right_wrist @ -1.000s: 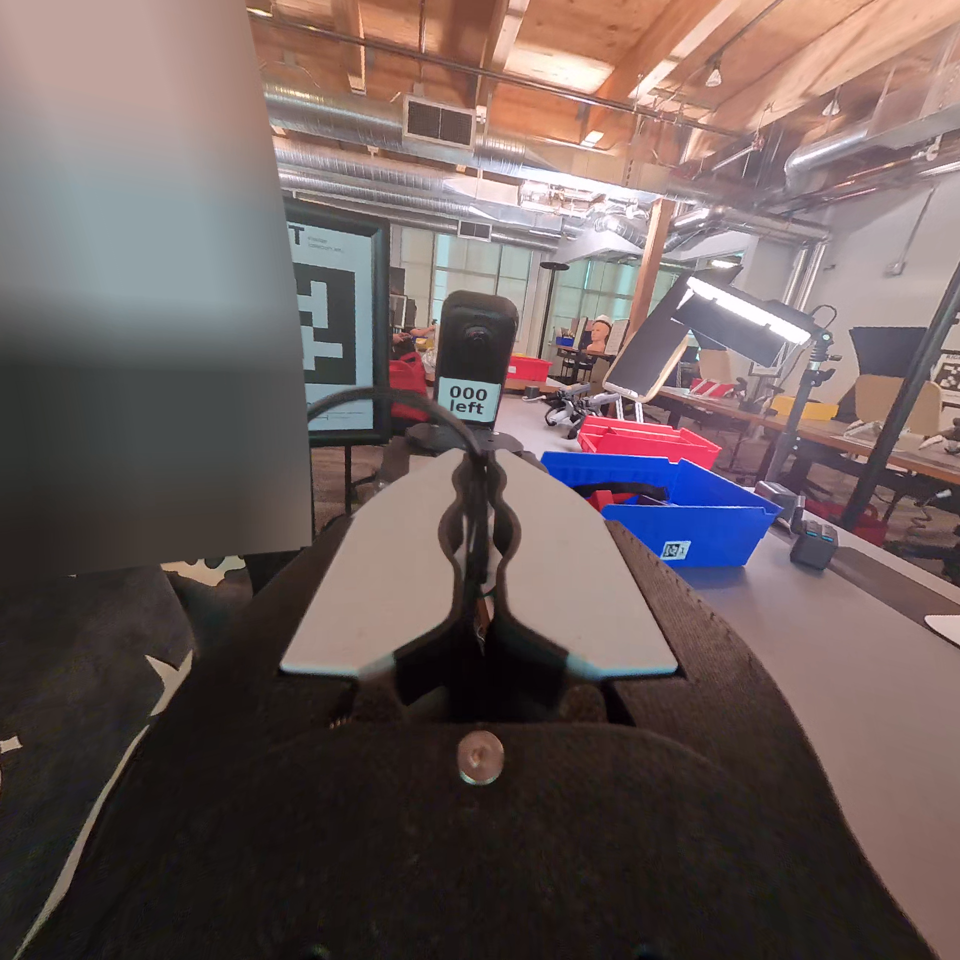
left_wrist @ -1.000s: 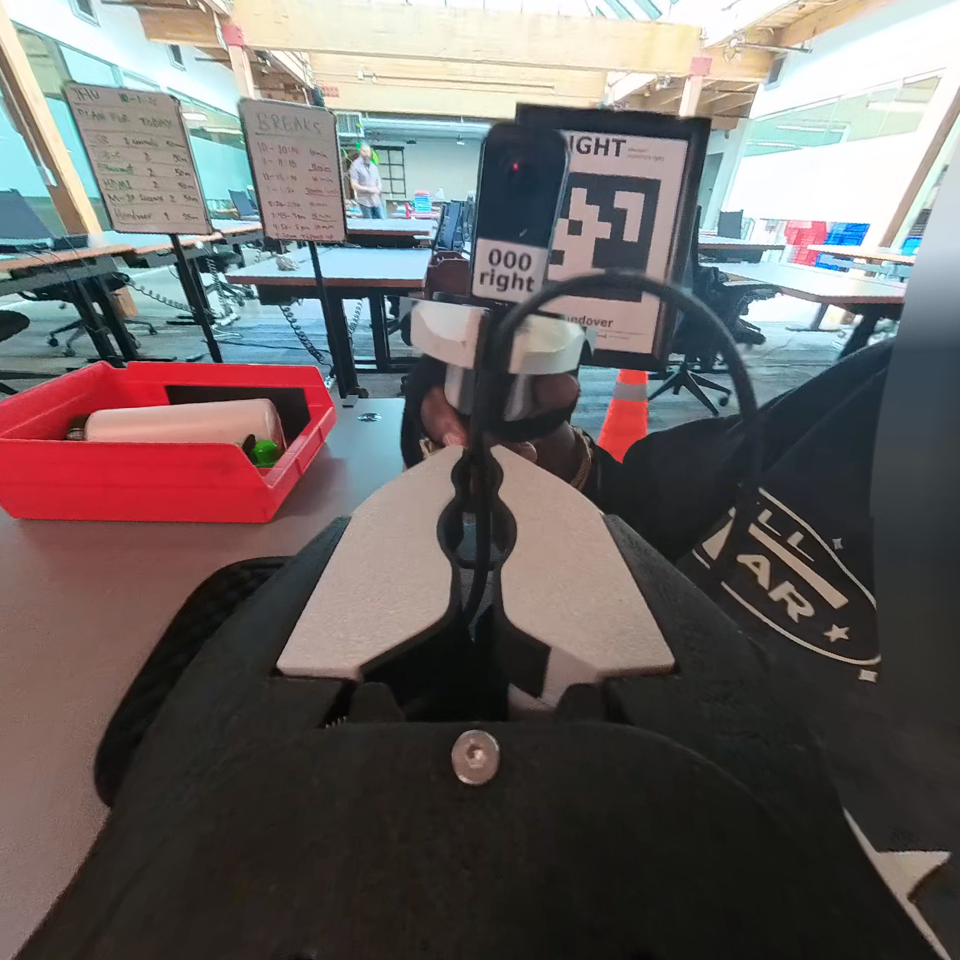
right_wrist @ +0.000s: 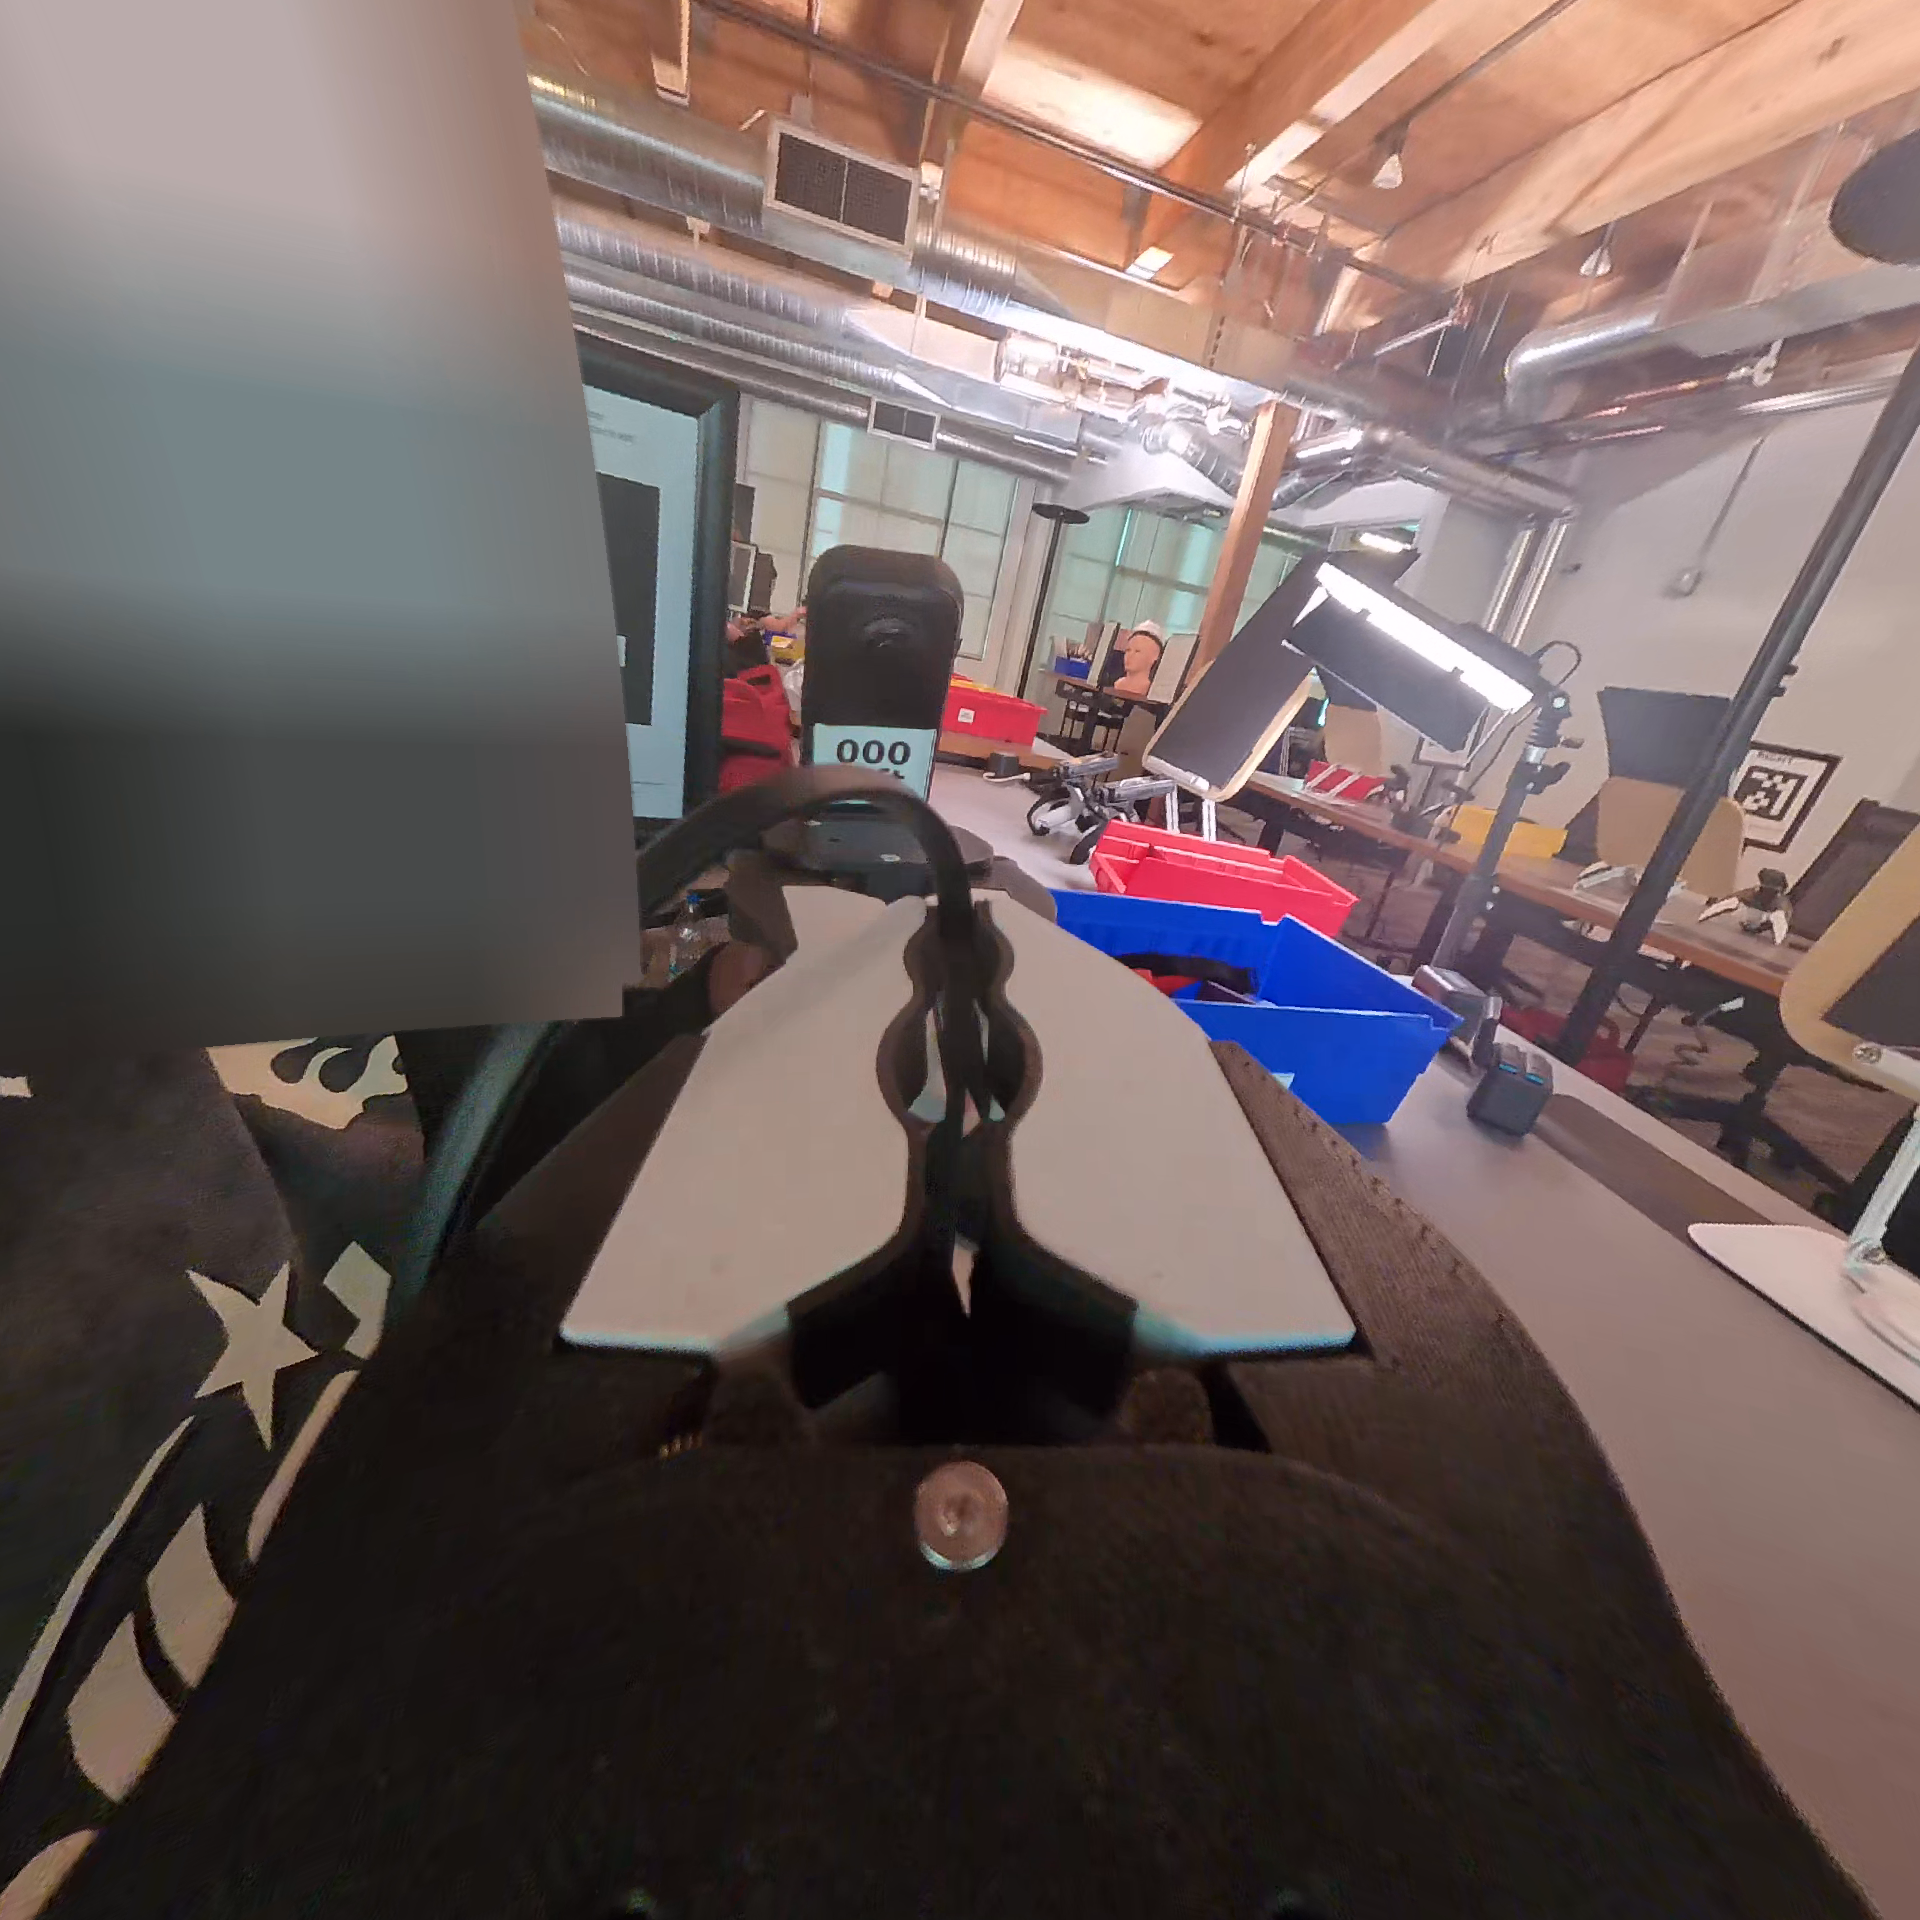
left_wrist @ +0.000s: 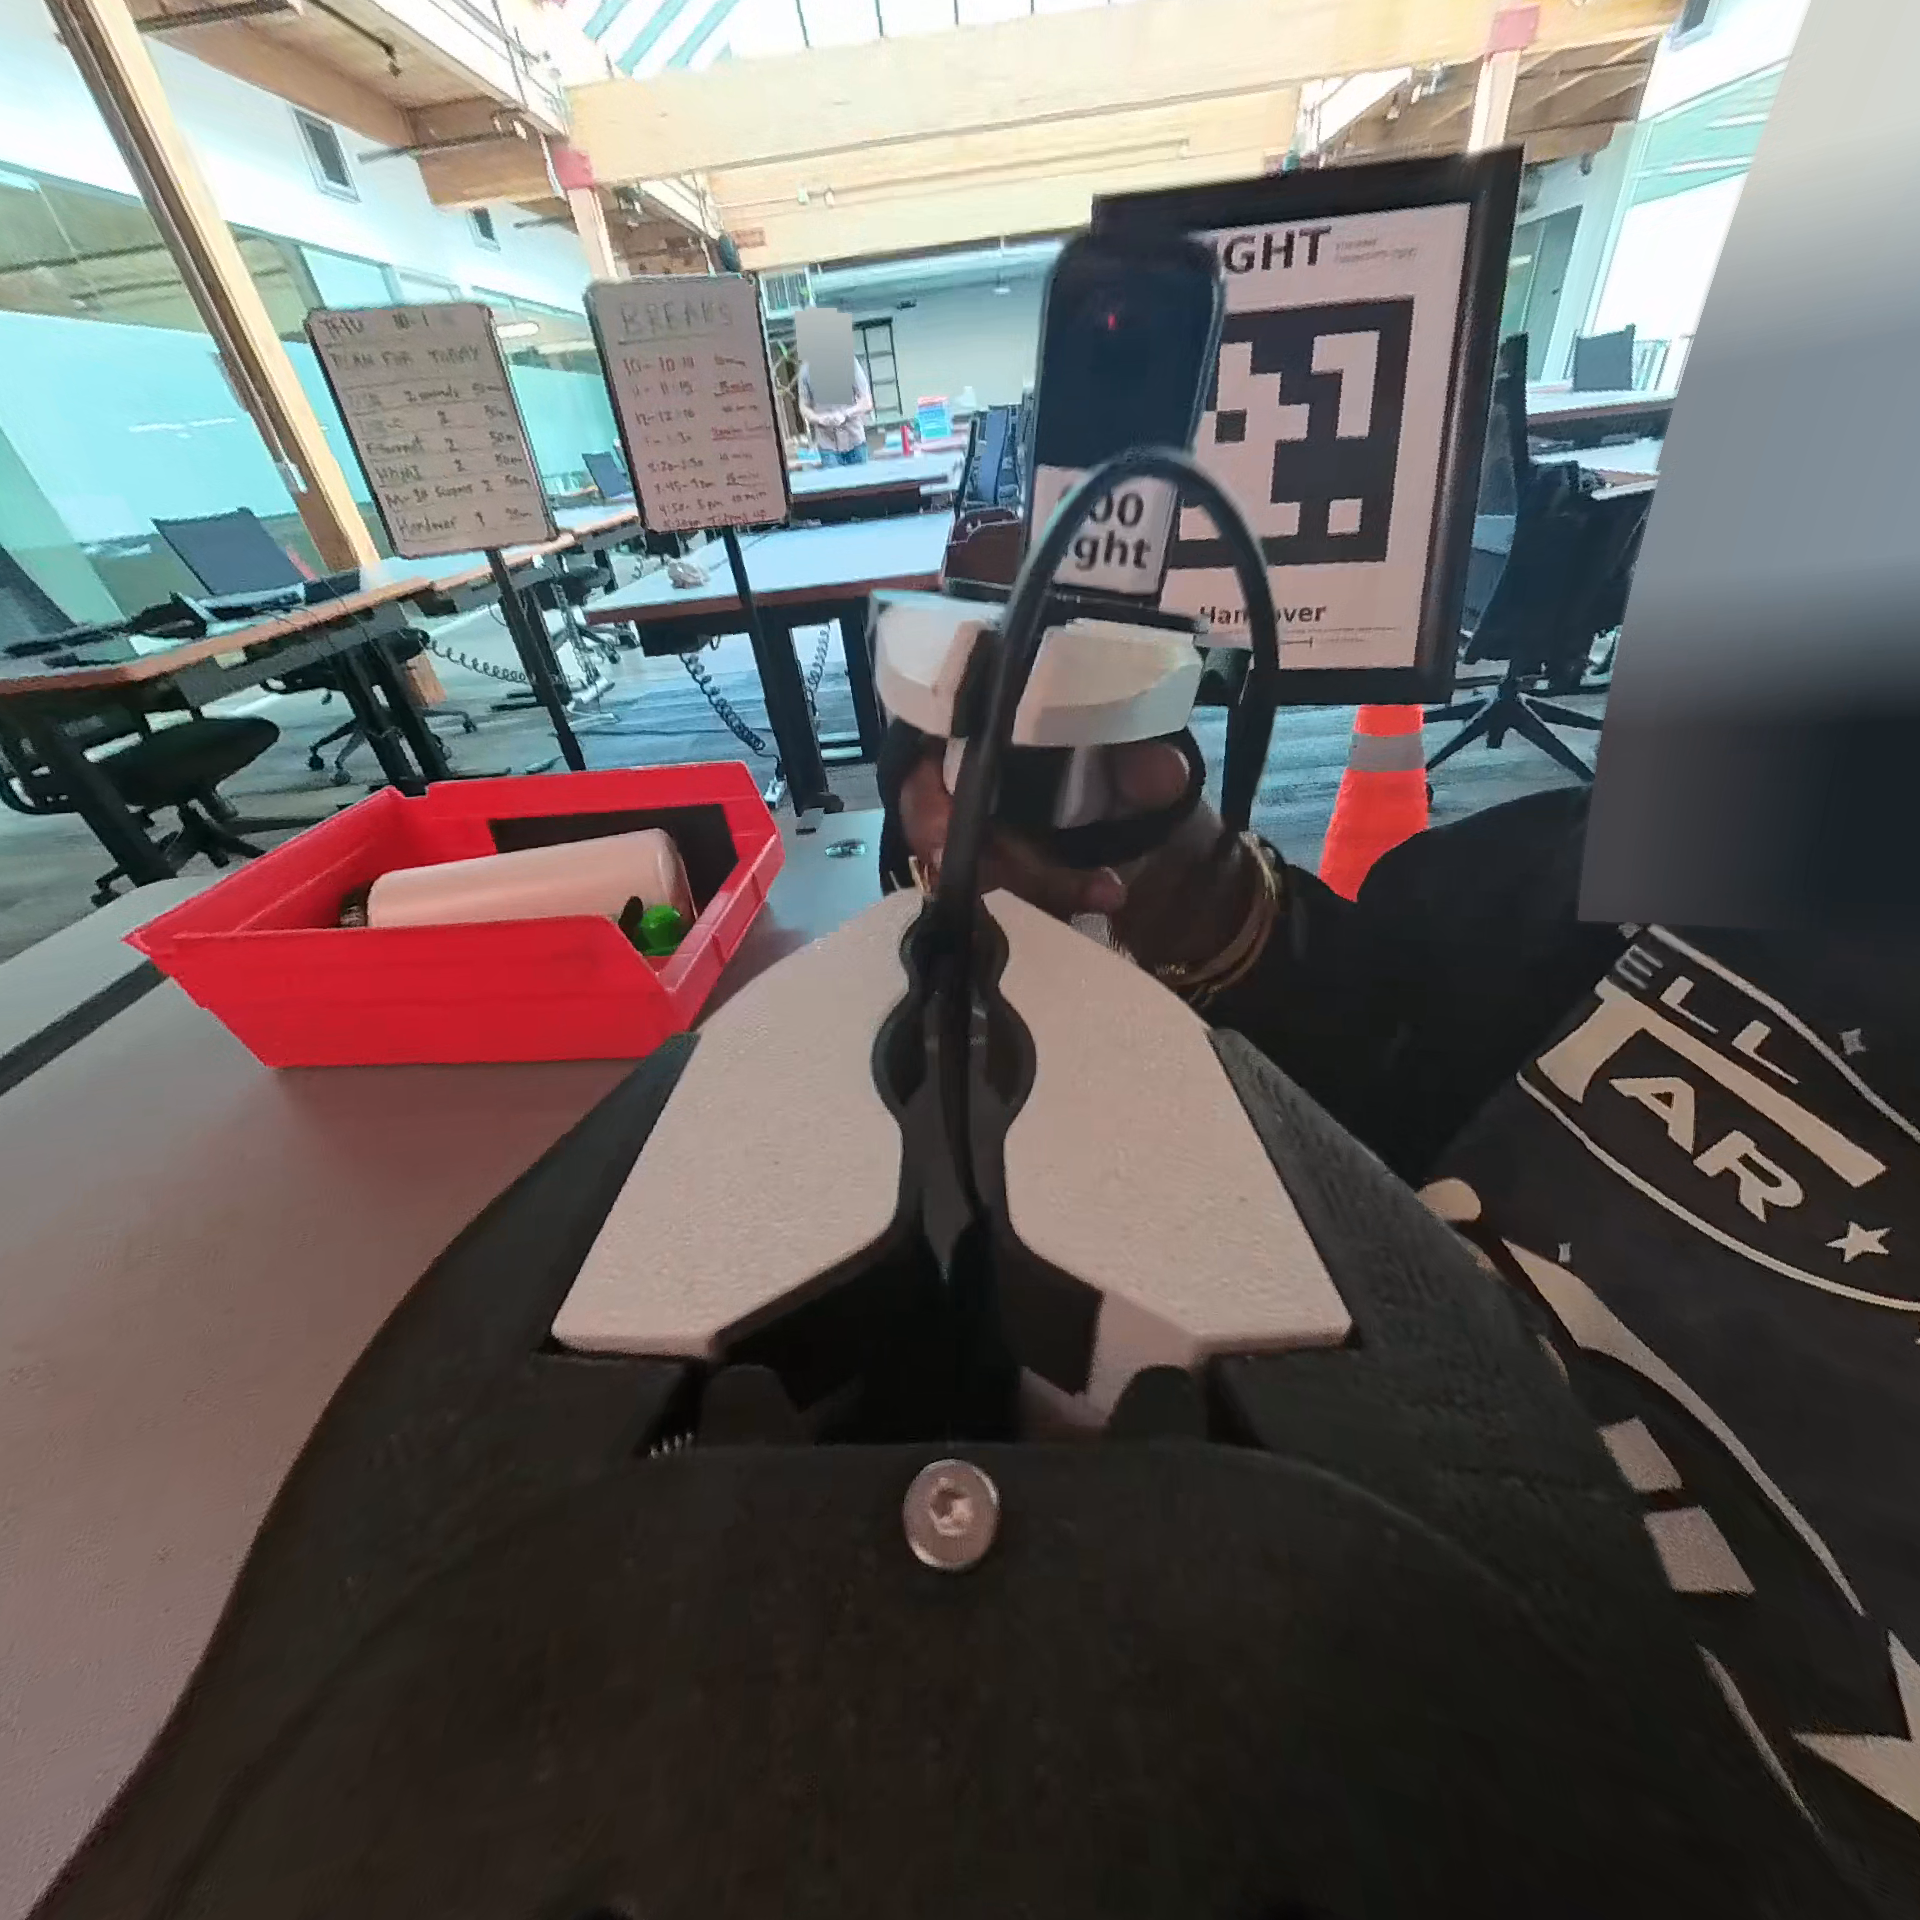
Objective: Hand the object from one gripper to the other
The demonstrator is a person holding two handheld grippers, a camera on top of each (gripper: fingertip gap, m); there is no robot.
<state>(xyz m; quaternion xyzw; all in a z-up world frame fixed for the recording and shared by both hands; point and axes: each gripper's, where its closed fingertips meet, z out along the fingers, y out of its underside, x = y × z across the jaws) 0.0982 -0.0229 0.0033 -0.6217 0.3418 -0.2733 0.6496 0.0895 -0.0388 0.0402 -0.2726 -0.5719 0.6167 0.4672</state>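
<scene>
Red bin [left_wrist: 436, 966] sits at left on the surface [left_wrist: 260, 1247], away from the exchange. Left tool [left_wrist: 951, 935] is clamped on a black cable [left_wrist: 1174, 473], whose loop arches toward the facing right tool [right_wrist: 951, 914], also closed on it. Both likely grip so the cable never drops mid-handover. Only the right view shows the blue bin [right_wrist: 1320, 997]; only the left view shows the person's hand [left_wrist: 1091, 821].

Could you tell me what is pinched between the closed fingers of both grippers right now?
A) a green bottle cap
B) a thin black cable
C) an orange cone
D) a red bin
B: the thin black cable runs between the shut left gripper, and the right gripper clamps it too.
</scene>
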